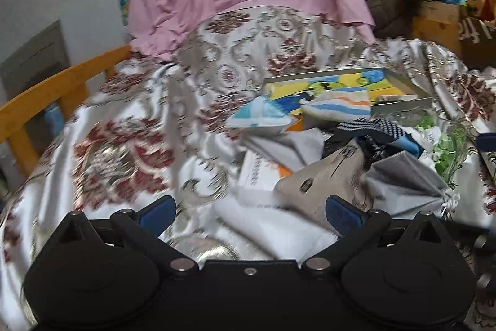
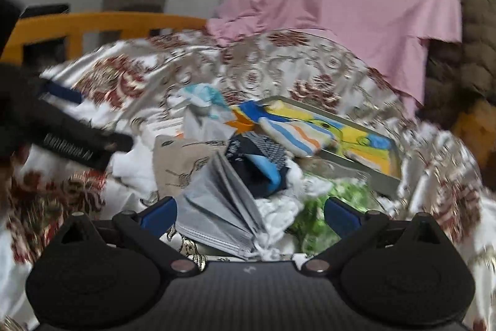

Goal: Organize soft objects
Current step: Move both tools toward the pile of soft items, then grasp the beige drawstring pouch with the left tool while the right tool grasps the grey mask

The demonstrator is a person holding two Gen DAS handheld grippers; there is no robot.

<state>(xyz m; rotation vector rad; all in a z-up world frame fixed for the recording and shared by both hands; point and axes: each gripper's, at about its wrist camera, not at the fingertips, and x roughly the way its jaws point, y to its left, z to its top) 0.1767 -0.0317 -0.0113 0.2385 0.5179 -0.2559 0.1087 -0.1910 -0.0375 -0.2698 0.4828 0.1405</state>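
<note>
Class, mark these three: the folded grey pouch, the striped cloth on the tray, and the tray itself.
grey pouch (image 2: pixel 217 207), right wrist view, on its pleated side.
striped cloth (image 2: pixel 297 134), right wrist view, on its middle stripes.
tray (image 1: pixel 403 79), left wrist view, on its far rim.

White packet (image 1: pixel 263 172): orange-and-grey print showed, too blurred to read | Cardboard box (image 1: pixel 477 34): large white letters, cut off and unreadable | Beige cloth (image 2: pixel 183 160): drawn figures only, no wording

A jumbled pile of soft cloths (image 2: pixel 235 169) lies on the patterned bedspread (image 2: pixel 310 67): a folded grey cloth (image 2: pixel 217 207) nearest, a beige printed one (image 2: pixel 179 163) beside it, and a striped cloth (image 2: pixel 297 135) draped over the colourful tray's (image 2: pixel 372 145) edge.
</note>
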